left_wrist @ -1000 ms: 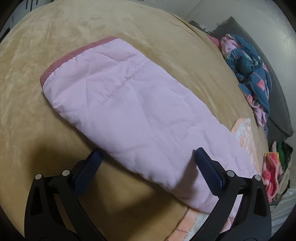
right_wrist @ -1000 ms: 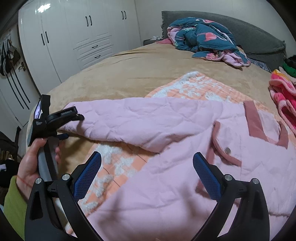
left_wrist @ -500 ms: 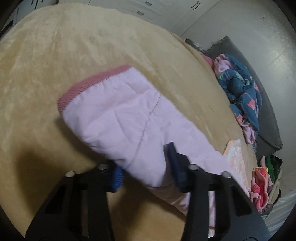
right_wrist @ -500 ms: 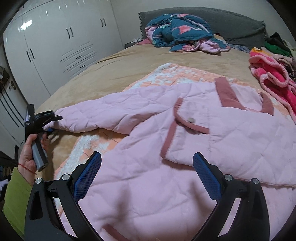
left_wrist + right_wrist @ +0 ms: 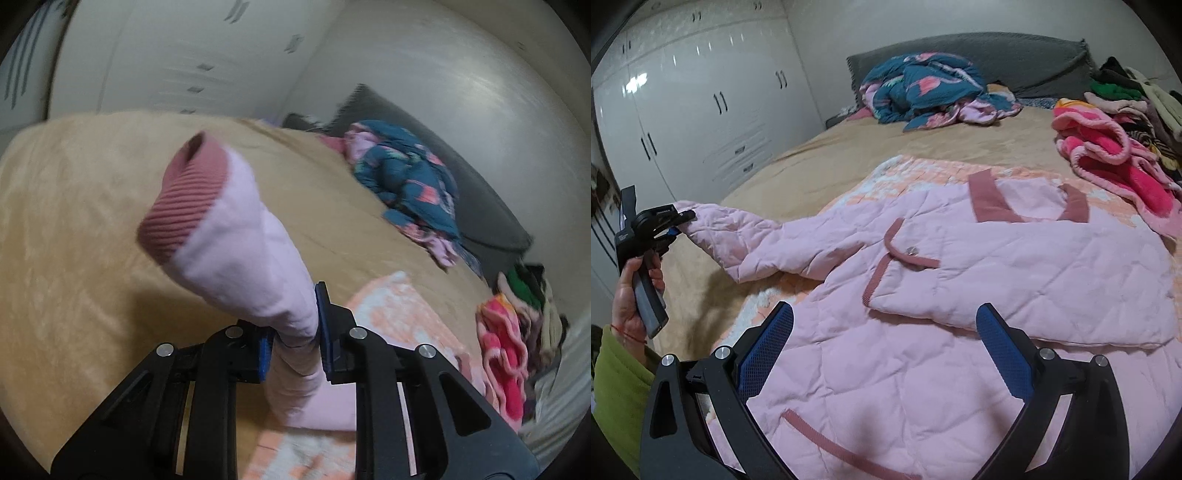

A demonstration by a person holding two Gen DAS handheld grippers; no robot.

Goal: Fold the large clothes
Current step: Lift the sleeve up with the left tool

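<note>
A large pink quilted jacket (image 5: 1015, 258) with dusty-rose trim lies spread on the bed. My left gripper (image 5: 291, 339) is shut on its left sleeve (image 5: 251, 251) and holds it lifted off the bed, the ribbed rose cuff (image 5: 184, 206) pointing up and away. In the right wrist view the left gripper (image 5: 670, 225) grips the sleeve end (image 5: 731, 236) at the far left. My right gripper (image 5: 884, 339) is open and empty, hovering over the jacket's lower front.
The tan bedspread (image 5: 849, 147) covers the bed, with an orange-and-white blanket (image 5: 905, 177) under the jacket. A teal floral quilt (image 5: 931, 88) lies by the grey headboard (image 5: 1015, 55). Pink and other clothes (image 5: 1108, 155) are piled at right. White wardrobes (image 5: 683, 122) stand at left.
My left gripper has closed on the sleeve and lifted it off the bed, so the cuff now points upward. My right gripper has moved in over the jacket body and stays open.
</note>
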